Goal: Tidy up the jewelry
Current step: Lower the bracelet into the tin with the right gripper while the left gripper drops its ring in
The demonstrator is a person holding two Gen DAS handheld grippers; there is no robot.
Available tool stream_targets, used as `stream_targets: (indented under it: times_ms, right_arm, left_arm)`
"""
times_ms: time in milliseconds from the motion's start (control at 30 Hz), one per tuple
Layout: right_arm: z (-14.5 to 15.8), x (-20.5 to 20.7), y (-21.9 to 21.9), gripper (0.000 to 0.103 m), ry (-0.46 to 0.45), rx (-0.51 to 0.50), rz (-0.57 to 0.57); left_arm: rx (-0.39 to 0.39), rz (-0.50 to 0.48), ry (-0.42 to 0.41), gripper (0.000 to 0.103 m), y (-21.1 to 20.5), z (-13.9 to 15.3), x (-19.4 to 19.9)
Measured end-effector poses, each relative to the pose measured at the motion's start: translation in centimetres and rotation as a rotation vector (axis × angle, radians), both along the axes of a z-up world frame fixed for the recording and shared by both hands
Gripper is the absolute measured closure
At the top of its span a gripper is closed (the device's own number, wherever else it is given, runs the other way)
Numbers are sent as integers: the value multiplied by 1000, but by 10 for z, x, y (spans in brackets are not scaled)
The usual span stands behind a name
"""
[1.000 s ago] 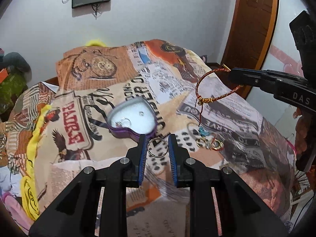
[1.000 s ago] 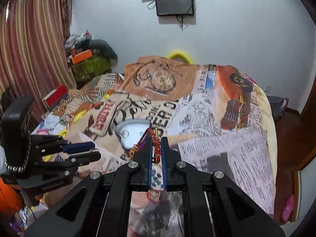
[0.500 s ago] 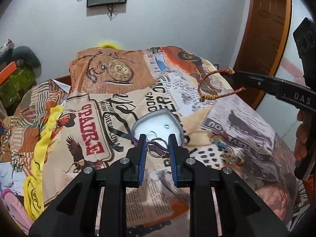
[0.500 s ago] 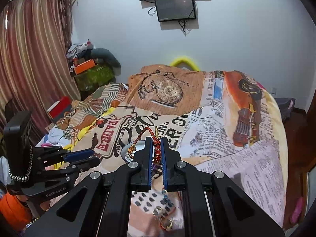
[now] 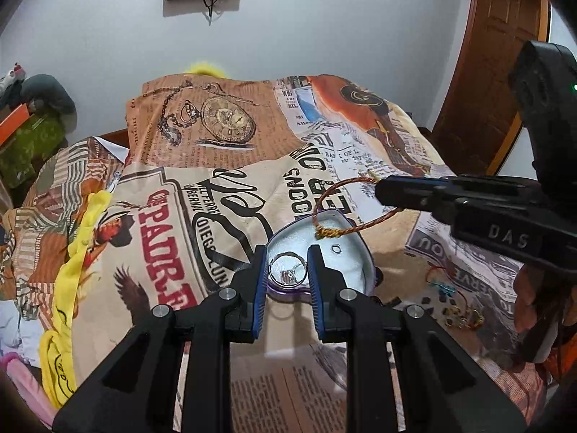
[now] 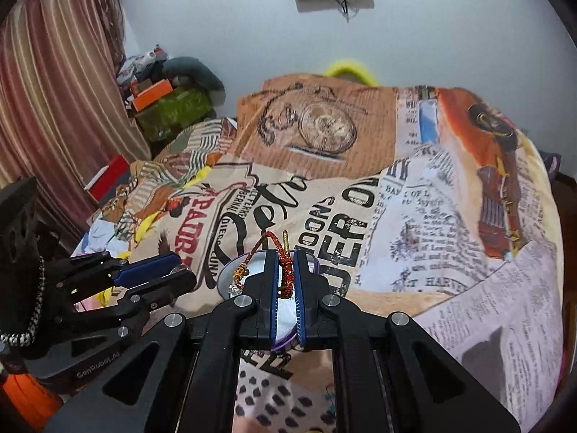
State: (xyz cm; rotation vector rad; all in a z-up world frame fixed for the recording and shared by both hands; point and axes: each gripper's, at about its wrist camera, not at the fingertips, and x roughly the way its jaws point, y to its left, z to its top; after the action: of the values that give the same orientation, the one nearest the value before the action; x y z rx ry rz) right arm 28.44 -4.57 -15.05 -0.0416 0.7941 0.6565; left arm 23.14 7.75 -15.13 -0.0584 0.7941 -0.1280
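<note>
Both grippers have moved over the heart-shaped tin since the earlier pictures, and the tin now sits right under them. The left gripper (image 5: pixel 287 270) pinches a silver ring (image 5: pixel 287 270) between its blue pads, just above the heart-shaped tin (image 5: pixel 355 270). The right gripper (image 6: pixel 285 278) is clamped on a red and gold cord bracelet (image 6: pixel 286 274), and the bracelet's loop hangs over the tin's far edge.

The job looks about half done. One small ring (image 5: pixel 336 248) already lies inside the tin, and something small and shiny shows under the held ring, but it is too tiny to name. The two held pieces look ready to be let go into the tin. After that, a little pile of jewelry (image 5: pixel 454 306) waits on the printed bedspread (image 5: pixel 162 234), to the right of the tin. It is too tangled to count.

Counted: two grippers, one tin, one bracelet, one held ring, one ring in the tin, one pile left.
</note>
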Motion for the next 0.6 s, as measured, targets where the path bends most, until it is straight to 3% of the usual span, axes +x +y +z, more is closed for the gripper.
stream_targets:
  times_ms: [267,600]
  right_arm:
    - [-21,16,8,96,84,-31,13]
    - [-36,16,16,95,100,-130,53]
  left_arm:
    - [-6,-6,50,82,-1,-21,21]
    - [-7,-4,86,82,-3,-39,35]
